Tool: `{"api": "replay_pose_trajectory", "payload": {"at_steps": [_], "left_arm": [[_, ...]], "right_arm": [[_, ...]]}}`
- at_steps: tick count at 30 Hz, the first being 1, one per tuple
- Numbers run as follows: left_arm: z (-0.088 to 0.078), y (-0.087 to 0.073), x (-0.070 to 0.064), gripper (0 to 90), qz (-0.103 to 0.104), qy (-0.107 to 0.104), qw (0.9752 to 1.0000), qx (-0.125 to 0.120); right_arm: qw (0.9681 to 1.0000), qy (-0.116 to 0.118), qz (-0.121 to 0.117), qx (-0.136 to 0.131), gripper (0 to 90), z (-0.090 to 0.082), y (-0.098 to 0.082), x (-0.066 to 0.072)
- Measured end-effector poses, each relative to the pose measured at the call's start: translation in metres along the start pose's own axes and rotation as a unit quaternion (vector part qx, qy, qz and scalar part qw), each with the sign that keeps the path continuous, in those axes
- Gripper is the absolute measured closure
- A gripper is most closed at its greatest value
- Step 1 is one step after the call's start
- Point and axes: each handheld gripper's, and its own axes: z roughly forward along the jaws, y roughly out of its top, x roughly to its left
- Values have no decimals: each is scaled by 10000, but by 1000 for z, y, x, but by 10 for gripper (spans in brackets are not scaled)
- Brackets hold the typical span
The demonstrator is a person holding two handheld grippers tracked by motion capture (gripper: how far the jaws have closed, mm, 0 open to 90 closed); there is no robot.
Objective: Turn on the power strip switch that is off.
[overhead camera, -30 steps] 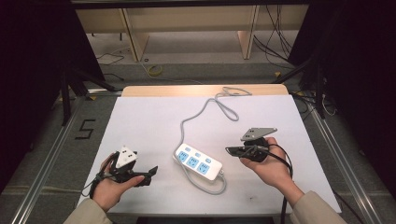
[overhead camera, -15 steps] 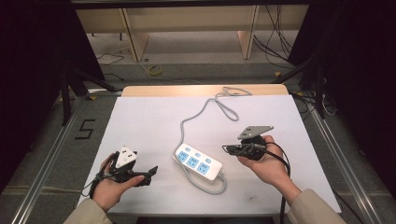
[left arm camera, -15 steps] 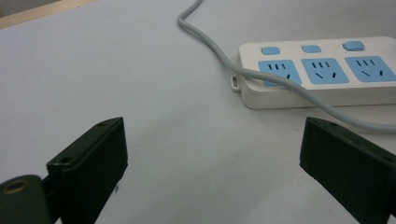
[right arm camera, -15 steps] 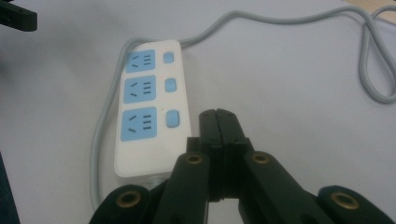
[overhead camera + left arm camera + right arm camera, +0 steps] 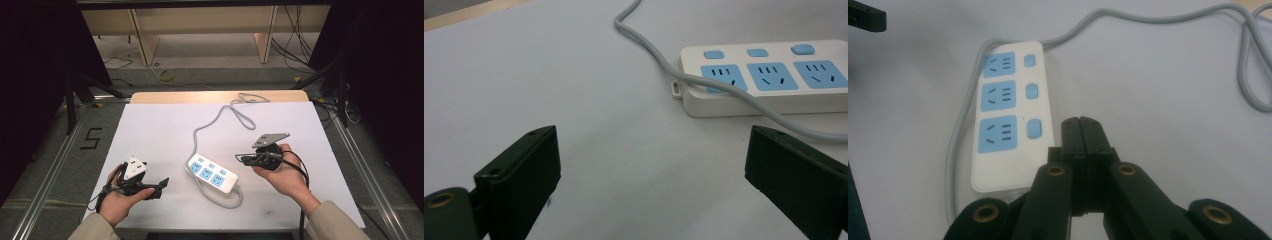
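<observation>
White sheet covers the table [image 5: 165,125], dark floor with loose cables beyond. Left gripper [image 5: 159,186] sits low at the near left corner, jaws spread wide with nothing between them, aimed across bare sheet at the power strip [image 5: 769,82]. Right gripper [image 5: 242,159], jaws pressed together and holding nothing, hovers just beside the strip's right end. Strip lies mid-table, three blue sockets up, each with a blue switch. Its grey cord [image 5: 215,117] loops around the near end, then runs off to the far edge.
</observation>
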Motion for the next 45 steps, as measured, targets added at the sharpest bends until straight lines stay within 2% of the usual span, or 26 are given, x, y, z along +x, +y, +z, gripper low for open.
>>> {"api": "replay_pose_trajectory", "payload": {"at_steps": [45], "left_arm": [[0, 0, 0, 73, -27, -8, 10000, -31]], "right_arm": [[9993, 40, -22, 363, 900, 17, 16, 2]]}}
